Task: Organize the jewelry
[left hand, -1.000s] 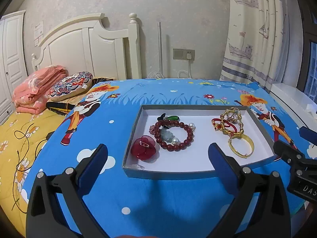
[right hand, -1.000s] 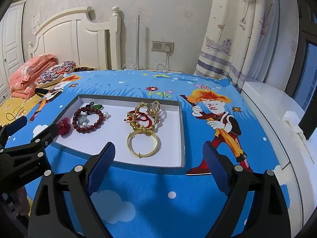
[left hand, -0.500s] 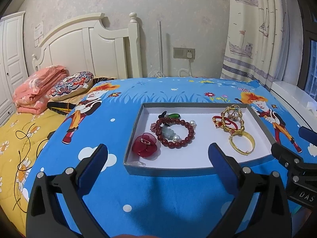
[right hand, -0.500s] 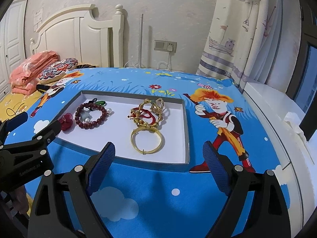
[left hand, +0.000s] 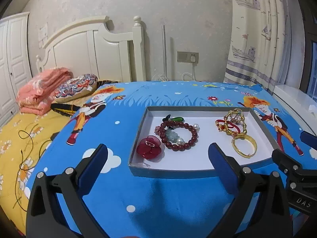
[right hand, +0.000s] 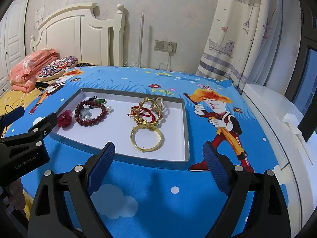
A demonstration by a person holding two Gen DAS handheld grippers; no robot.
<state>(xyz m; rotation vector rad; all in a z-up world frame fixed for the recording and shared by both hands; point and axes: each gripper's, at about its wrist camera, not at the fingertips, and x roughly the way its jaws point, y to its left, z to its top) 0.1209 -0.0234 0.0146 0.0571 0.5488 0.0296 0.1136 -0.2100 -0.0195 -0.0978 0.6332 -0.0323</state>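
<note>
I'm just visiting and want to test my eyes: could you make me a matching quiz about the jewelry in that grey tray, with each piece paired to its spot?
Things:
1. plain gold bangle
2. dark red beaded bracelet
3. translucent red flower brooch
4. green teardrop pendant

Places in the shallow grey tray:
A. near left corner
B. right half, nearest the grippers
C. by the far wall, left half
D. left half, ringing a pale green charm

Pairs: 1-B, 2-D, 3-A, 4-C

A grey-walled tray (left hand: 138, 144) with a white floor lies on a bright blue cartoon-print bedspread (left hand: 122, 115). In it: a dark red bead bracelet (left hand: 179, 135), a translucent red flower brooch (left hand: 149, 147), a gold bangle (left hand: 244, 145).
</note>
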